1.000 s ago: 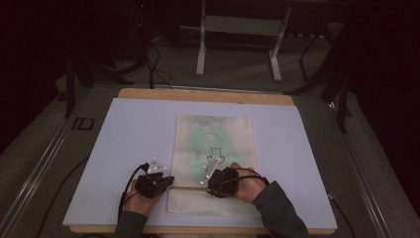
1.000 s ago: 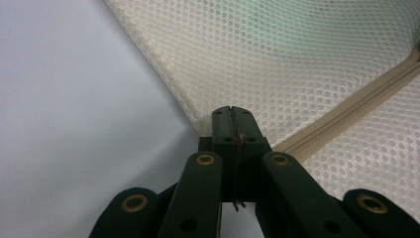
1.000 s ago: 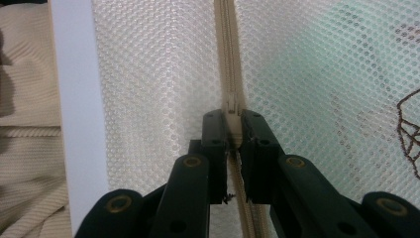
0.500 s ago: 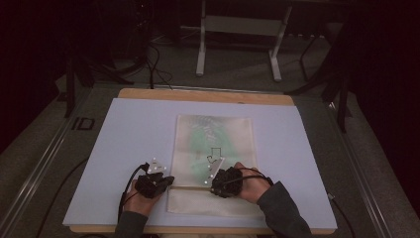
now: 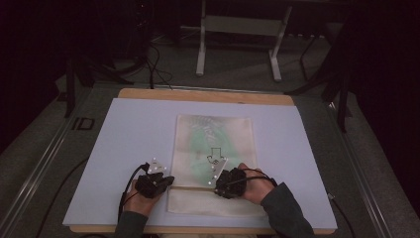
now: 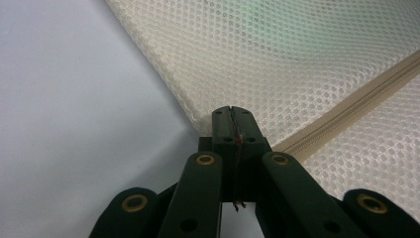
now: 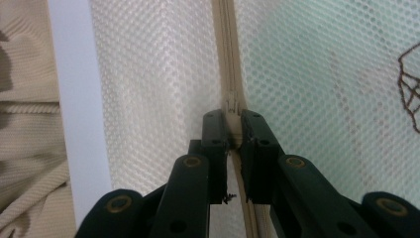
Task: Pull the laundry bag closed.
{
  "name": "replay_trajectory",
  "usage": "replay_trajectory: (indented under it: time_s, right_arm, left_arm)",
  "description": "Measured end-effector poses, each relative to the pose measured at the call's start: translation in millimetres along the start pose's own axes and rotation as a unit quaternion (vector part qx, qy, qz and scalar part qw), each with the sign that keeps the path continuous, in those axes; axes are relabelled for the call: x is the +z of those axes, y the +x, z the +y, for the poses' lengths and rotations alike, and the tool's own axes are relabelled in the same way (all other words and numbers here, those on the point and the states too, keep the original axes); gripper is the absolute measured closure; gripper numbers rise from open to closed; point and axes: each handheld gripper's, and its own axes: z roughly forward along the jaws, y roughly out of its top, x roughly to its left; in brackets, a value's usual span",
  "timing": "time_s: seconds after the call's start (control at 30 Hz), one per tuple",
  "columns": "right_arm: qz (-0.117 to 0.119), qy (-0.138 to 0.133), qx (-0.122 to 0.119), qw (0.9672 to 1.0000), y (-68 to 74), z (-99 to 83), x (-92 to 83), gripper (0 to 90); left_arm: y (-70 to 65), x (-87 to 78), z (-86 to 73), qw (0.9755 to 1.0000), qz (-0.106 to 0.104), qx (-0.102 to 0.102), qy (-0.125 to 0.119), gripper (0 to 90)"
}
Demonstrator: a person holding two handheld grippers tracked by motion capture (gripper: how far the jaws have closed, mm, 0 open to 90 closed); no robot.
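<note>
Cream mesh zip bag (image 5: 214, 148) — flat on the table, green item inside, beige zipper (image 7: 229, 74) across near end

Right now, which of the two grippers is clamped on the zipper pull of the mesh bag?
The right gripper: its jaws grip the zipper pull on the zipper line. The left gripper pinches the mesh bag at its left edge instead.

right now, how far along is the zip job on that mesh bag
Done: both grips look set. The left gripper is shut on the edge of the cream mesh zip bag by the zip's end, and the right gripper is shut on the beige zip pull. In hand: the pull sits partway along the beige zip line. Left: running it to the end; whether the teeth are open, I cannot tell.
</note>
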Motion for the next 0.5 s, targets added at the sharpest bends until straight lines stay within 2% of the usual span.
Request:
replay_trajectory:
  time_s: [0.5]
  right_arm:
    - [0.001,-0.003,0.005,1.0000,-1.4,-8.2,-4.2,82.3]
  left_arm:
    - [0.2,0.0,-0.2,1.0000,-0.001,-0.002,-0.001,89.5]
